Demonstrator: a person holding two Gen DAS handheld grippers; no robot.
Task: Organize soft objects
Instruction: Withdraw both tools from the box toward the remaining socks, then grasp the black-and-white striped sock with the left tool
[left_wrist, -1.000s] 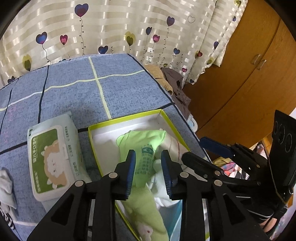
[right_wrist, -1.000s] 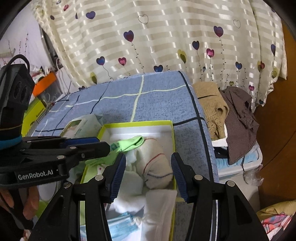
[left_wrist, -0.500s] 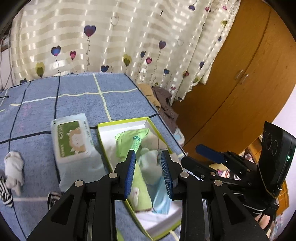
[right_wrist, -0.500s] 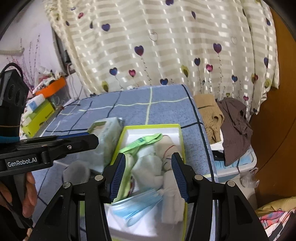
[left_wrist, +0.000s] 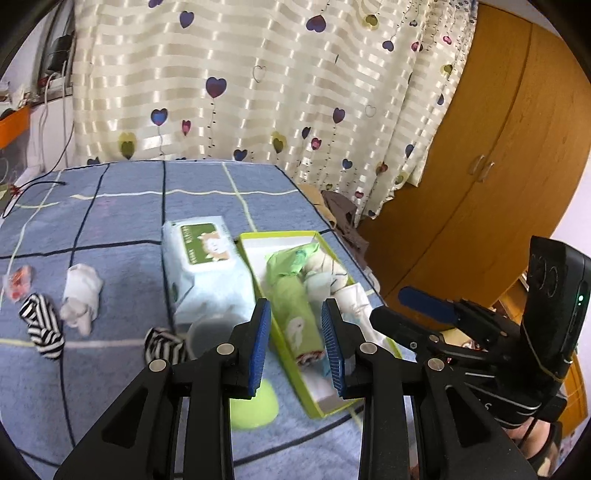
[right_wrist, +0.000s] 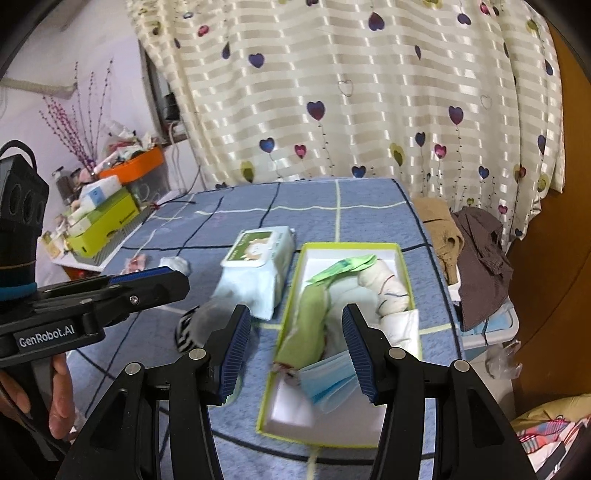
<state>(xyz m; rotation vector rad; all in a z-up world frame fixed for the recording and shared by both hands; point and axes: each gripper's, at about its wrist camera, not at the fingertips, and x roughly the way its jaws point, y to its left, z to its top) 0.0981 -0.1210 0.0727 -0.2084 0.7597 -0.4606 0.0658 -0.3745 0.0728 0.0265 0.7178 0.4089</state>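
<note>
A shallow rectangular cardboard box with a lime-green rim and white inside lies on the blue bedspread with dark and pale grid lines, near its right edge, its long side running from near to far. Inside it soft things lie packed together: a rolled light-green cloth with a small white animal print along the left side, a crumpled bright-green plastic wrapper at the far end, a cream sock with thin dark stripes on the right, and a pale blue face mask at the near end. Just beside the box on the left lies a white soft pack of wet wipes with a green label, and near its near end sits a black-and-white striped sock. Farther left on the bedspread are a white balled sock, another black-and-white striped sock and a small pink-and-white wrapper. A lime-green round soft thing lies near the box's near left corner. The left gripper hangs above the near part of the box with its blue-padded jaws partly apart and nothing between them. The right gripper hangs over the box's near left side, jaws spread wider, also empty. A cream curtain with heart prints hangs at the far side, and a wooden wardrobe stands on the right.
</note>
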